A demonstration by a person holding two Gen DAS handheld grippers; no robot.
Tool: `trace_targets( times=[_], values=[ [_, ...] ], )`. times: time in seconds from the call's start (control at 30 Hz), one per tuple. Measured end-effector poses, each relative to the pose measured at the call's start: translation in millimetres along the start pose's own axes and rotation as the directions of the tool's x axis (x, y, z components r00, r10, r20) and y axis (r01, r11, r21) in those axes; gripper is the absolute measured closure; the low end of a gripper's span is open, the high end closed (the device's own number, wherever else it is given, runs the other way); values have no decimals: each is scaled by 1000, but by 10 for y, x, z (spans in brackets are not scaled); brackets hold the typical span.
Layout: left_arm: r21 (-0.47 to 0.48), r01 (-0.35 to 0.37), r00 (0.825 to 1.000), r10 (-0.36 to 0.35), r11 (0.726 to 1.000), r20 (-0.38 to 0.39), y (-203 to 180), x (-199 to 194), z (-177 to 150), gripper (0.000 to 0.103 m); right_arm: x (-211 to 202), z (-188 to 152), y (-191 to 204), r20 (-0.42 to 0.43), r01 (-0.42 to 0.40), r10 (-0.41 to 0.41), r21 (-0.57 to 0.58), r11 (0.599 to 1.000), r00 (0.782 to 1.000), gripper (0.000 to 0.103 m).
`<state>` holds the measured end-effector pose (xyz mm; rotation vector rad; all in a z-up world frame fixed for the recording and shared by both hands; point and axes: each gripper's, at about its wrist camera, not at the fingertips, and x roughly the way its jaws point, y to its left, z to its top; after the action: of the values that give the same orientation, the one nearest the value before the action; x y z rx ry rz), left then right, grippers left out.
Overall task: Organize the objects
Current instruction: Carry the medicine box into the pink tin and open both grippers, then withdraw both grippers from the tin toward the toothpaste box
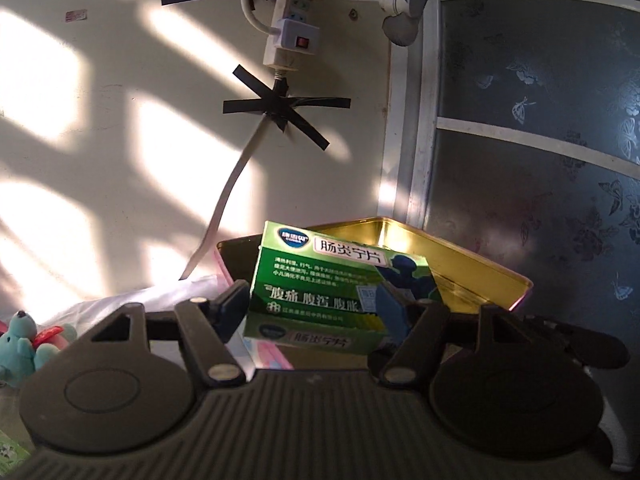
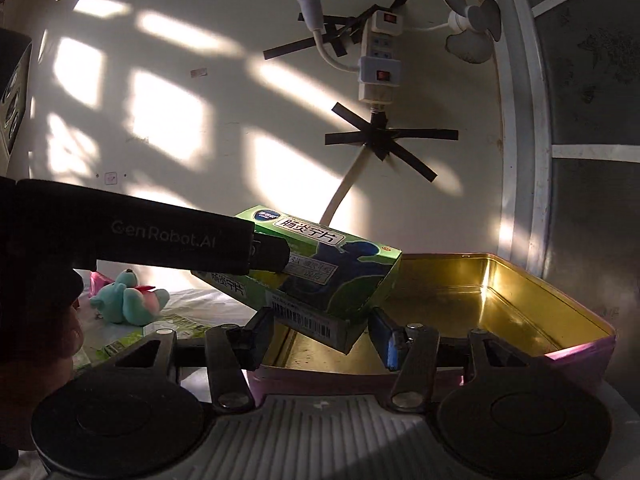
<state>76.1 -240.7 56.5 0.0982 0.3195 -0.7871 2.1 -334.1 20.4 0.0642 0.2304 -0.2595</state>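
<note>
My left gripper (image 1: 310,308) is shut on a green medicine box (image 1: 332,280) and holds it tilted over the open gold tin (image 1: 460,264). In the right wrist view the same green box (image 2: 320,276) hangs over the tin's (image 2: 500,300) left part, with the left gripper's black body (image 2: 160,240) reaching in from the left. My right gripper (image 2: 320,340) is open and empty, its fingers either side of the box's lower corner, just in front of the tin's near wall.
A teal plush bear (image 2: 128,296) lies on the table at left, also in the left wrist view (image 1: 20,344). Green leaflets (image 2: 160,328) lie near it. A power strip (image 2: 378,60) and taped cable hang on the wall behind. A dark patterned door (image 1: 540,160) stands at right.
</note>
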Motion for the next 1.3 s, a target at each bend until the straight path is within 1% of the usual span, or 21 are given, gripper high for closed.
trace_targets(
  times=[0.1,0.17,0.23,0.27,0.37,0.43,0.63,0.7,0.77,0.9,0.97,1.1,1.13,1.2,1.3],
  values=[
    [23,10,1000,-10,1000,-17,-135,189,-23,33,106,-62,-178,-28,42,-42,33,999,999,50],
    [39,5,1000,-5,999,-20,-177,277,-53,33,183,-97,-260,-41,56,-53,62,997,998,50],
    [45,4,999,-2,999,-38,-198,370,-63,32,249,-118,-286,-30,93,-91,62,994,995,50],
    [45,3,999,-1,999,-47,-205,397,-73,32,267,-118,-284,-16,112,-111,57,992,994,48],
    [62,-30,997,34,998,-67,-258,519,-78,31,305,-146,-329,-6,141,-140,75,987,990,47],
    [54,-57,995,61,997,-74,-256,547,-92,28,315,-153,-345,6,159,-160,66,985,987,44],
    [18,-116,988,117,993,-96,-187,522,-83,26,222,-155,-359,52,157,-161,79,985,986,41],
    [-4,-123,988,123,992,-91,-139,426,-65,26,171,-139,-333,67,145,-151,83,986,986,40],
    [-13,-153,985,151,988,-83,-88,305,-42,25,115,-121,-281,82,129,-136,76,989,987,40],
    [-22,-239,969,236,971,-77,70,42,-51,24,-7,-66,-124,109,97,-102,55,994,989,38],
    [-41,-280,958,276,959,-78,198,-110,-88,23,-57,-48,-28,103,74,-79,47,996,992,35],
    [-71,-348,936,341,935,-92,458,-414,-225,23,-161,-69,198,80,10,-14,51,999,997,35],
    [-75,-367,928,359,927,-101,525,-479,-280,22,-179,-81,269,69,-10,6,51,999,998,35],
    [-71,-412,907,401,909,-131,663,-574,-400,22,-187,-110,452,36,-70,68,43,997,997,35],
    [-78,-473,873,454,878,-180,875,-706,-579,22,-171,-154,737,-15,-148,148,11,989,989,35]
  ],
)
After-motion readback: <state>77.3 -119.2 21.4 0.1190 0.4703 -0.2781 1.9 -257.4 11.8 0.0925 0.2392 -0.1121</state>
